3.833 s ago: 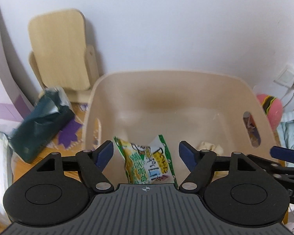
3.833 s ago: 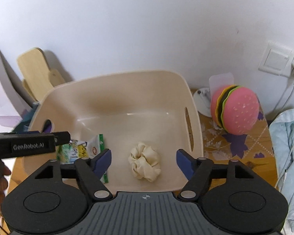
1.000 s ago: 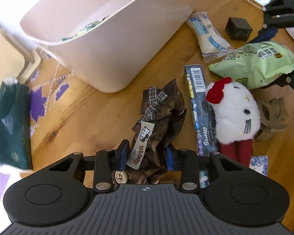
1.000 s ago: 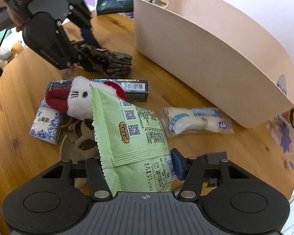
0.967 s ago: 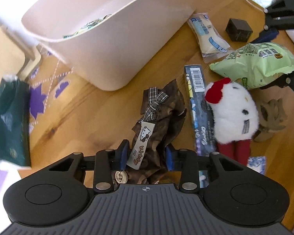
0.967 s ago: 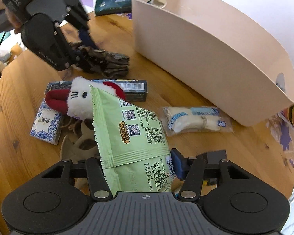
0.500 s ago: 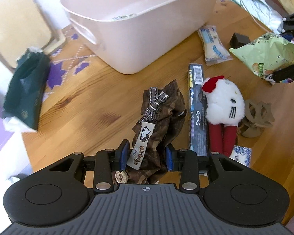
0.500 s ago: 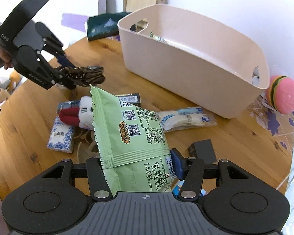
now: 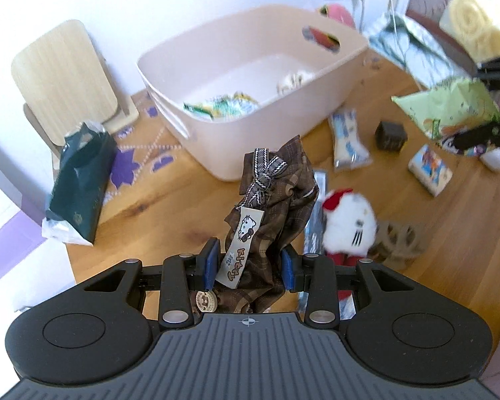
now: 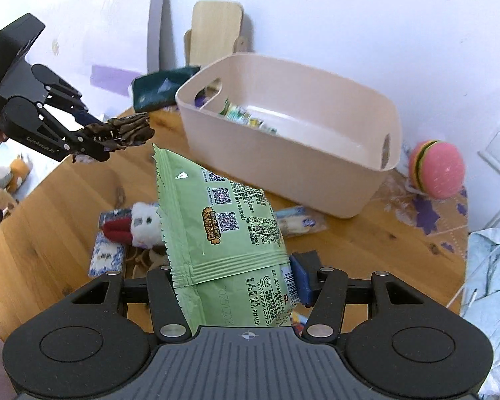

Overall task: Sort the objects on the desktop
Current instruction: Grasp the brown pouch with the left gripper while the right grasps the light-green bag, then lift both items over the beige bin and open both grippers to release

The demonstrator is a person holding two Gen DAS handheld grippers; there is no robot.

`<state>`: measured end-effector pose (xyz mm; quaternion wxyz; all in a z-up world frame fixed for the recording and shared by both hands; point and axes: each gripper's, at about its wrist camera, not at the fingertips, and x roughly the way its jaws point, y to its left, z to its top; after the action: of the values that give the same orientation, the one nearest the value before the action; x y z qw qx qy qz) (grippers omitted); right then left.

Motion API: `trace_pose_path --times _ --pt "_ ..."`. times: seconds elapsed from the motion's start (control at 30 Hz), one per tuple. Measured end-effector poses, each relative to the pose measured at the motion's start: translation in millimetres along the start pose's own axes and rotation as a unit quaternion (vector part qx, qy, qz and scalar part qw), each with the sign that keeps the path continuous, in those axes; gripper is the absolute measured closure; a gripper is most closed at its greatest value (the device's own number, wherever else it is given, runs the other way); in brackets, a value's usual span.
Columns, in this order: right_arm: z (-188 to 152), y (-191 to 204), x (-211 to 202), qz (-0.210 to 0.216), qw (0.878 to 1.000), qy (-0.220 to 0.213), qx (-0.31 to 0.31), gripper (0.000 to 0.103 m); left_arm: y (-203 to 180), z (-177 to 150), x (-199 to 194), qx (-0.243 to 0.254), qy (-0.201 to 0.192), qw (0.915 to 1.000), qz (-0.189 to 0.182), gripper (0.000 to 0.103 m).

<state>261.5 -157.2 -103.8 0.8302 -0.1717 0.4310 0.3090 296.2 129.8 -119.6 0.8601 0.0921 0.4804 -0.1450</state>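
Lifting: both loads have left the table since half a second ago; each gripper now carries its item in the air on the near side of the beige plastic bin [image 9: 346, 66], which earlier sat farther up each view.
Left gripper [image 9: 249, 265]: fingers closed narrowly on the lower end of the brown plaid fabric pouch with a ribbon bow and a cat tag [image 9: 270, 206]; the pouch stands up from the fingers, its top edge overlapping the bin's near wall in the left wrist view.
Right gripper [image 10: 236, 283]: fingers clamped on the sealed end of the pale green crinkled snack bag [image 10: 220, 220]; only the blue right pad [image 10: 300, 281] shows, the other is hidden behind the bag.
Bin contents: a yellow-green printed snack packet [image 9: 221, 106] and a cream fabric scrunchie [image 9: 293, 81] already lie on the bin floor.
Left on the wooden table [image 9: 170, 200]: white plush cat toy with a red bow [image 9: 348, 223], long dark flat box [image 9: 311, 233], tan scrunchie [image 9: 396, 240], clear wrapped white snack [image 9: 348, 140], small black cube [image 9: 390, 135] and a small blue-and-orange packet [image 9: 430, 170], all in front of the bin.
Beside the bin: dark green tissue pack [image 9: 80, 173] to its left, pink burger-shaped toy [image 10: 436, 170] to its right.
Meaning for the task: the grasps appear secure, so the step in hand is judged to be the carry over the bin rim; several items remain, so the sort looks well short of halfway.
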Motion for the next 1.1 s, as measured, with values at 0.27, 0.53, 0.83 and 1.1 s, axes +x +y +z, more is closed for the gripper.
trace_pose_path --times 0.27,0.53,0.83,1.1 --pt "16 -15 -23 -0.008 0.999 -0.04 0.032 0.051 5 28 -24 -0.003 -0.04 0.9991 0.01 0.065" --pt "44 -37 -39 -0.036 0.995 -0.081 0.054 0.051 16 66 -38 -0.011 -0.085 0.9962 0.018 0.065" --pt "79 -72 -32 -0.049 0.987 -0.115 0.103 0.051 24 110 -25 -0.047 -0.118 0.9918 0.019 0.065" --pt "93 -108 -3 -0.024 0.969 -0.134 0.205 0.051 24 142 9 -0.088 -0.118 0.9883 0.039 0.065"
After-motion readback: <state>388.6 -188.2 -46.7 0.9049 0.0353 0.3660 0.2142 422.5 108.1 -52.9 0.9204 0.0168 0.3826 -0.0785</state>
